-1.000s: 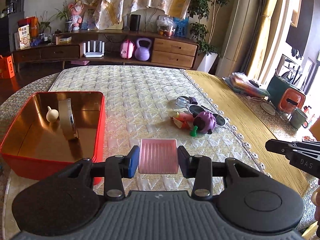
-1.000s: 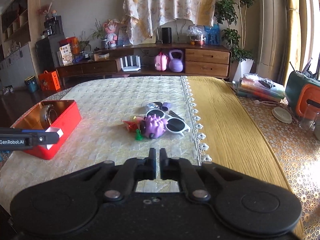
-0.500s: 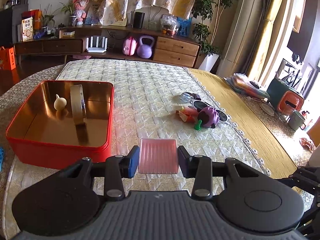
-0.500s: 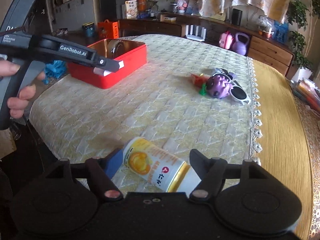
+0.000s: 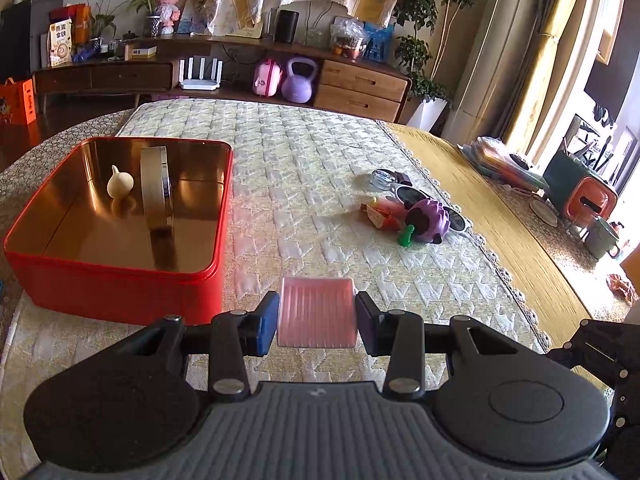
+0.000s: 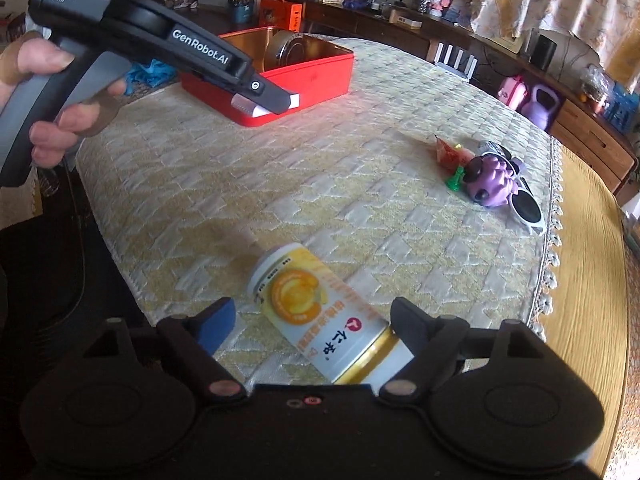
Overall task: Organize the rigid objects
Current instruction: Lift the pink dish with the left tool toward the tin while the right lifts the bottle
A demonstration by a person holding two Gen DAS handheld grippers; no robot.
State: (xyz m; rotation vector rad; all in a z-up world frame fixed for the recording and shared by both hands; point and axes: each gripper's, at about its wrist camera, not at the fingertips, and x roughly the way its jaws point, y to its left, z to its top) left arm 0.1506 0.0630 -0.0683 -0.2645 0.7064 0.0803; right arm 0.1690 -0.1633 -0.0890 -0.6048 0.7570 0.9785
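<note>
My left gripper is shut on a pink ribbed block, held above the quilted cloth just right of the red tin. The tin holds a cream gourd-shaped piece and a round metal box standing on edge. My right gripper points down at a yellow and white bottle lying on the cloth. Its jaws are opening; the bottle lies between them and the left pad stands clear of it. The left gripper also shows in the right wrist view, held by a hand.
A small heap lies to the right on the cloth: a purple spiky toy, white sunglasses, a green pawn and a red packet. A yellow cloth with a lace edge lies beyond. A sideboard stands behind the table.
The right gripper went from shut to wide open and swung down and round to a bottle near the table's front edge. The left gripper kept hold of the pink block.
</note>
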